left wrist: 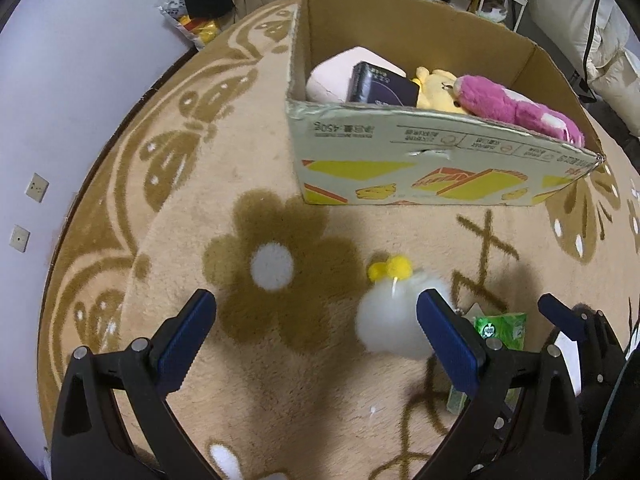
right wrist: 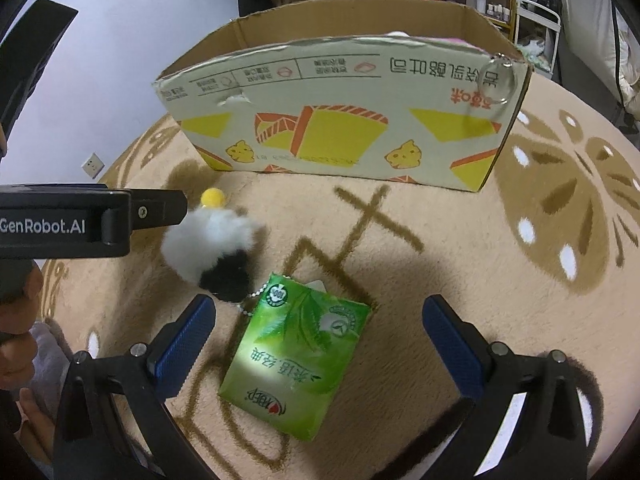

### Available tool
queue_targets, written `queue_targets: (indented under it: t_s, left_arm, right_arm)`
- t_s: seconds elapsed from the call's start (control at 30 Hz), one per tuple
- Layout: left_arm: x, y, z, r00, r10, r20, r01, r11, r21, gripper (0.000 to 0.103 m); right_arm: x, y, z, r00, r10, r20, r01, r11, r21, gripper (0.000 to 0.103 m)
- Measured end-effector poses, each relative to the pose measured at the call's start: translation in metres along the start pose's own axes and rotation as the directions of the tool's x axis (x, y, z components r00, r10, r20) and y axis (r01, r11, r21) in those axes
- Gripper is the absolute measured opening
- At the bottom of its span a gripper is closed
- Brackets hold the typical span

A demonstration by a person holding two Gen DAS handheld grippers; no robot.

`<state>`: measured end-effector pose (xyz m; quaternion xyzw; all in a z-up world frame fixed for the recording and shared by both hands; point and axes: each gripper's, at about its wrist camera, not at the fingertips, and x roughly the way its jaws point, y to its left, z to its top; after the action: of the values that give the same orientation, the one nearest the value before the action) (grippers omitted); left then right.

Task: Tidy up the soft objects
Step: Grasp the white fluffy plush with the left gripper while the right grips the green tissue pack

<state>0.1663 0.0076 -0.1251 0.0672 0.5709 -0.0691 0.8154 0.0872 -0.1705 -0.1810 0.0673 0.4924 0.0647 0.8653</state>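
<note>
A white fluffy plush with a yellow pom-pom (left wrist: 390,322) lies on the beige rug, partly behind my left gripper's right finger. In the right wrist view the plush (right wrist: 212,244) shows a black part and a bead chain. My left gripper (left wrist: 316,344) is open and empty above the rug. A green tissue pack (right wrist: 296,354) lies between the open jaws of my right gripper (right wrist: 320,346); it also shows in the left wrist view (left wrist: 502,328). The cardboard box (left wrist: 440,164) holds a pink plush (left wrist: 516,106), a yellow plush (left wrist: 434,90), a dark pack (left wrist: 380,86) and a white cushion (left wrist: 336,74).
The round beige rug (left wrist: 280,360) with brown flower and butterfly patterns covers the floor. The box (right wrist: 344,112) stands at the far side with a key ring (right wrist: 496,80) on its corner. Shelves and clutter stand behind it. A pale wall (left wrist: 60,100) is at the left.
</note>
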Motion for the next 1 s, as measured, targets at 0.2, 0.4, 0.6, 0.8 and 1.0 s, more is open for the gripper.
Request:
queue_targets:
  t_s: [0.2,0.4,0.6,0.8,1.0]
  left_arm:
    - [0.015,-0.006,0.001,0.999,-0.031,-0.033,0.031,1.000,0.000,0.100]
    - [0.024,-0.013,0.002,0.999,-0.025,-0.048,0.026,0.999,0.022,0.100]
    - [0.033,-0.016,0.001,0.997,-0.039,-0.059,0.041,0.999,0.019,0.100]
    - [0.040,-0.019,0.002,0.998,-0.042,-0.057,0.043,0.999,0.012,0.100]
    - [0.043,-0.029,0.001,0.999,-0.019,-0.049,0.020,1.000,0.019,0.100]
  right_arm:
    - [0.008,-0.006,0.001,1.000,-0.012,-0.028,0.012,1.000,0.013,0.103]
    - [0.018,-0.010,0.002,0.999,-0.015,-0.049,0.017,0.999,0.033,0.103]
    - [0.022,-0.008,0.000,0.998,-0.012,-0.067,0.015,0.999,0.034,0.100]
    - [0.027,0.001,-0.001,0.997,-0.022,-0.076,0.023,1.000,0.021,0.099]
    - [0.030,0.003,-0.001,0.997,-0.021,-0.074,0.024,0.999,0.027,0.095]
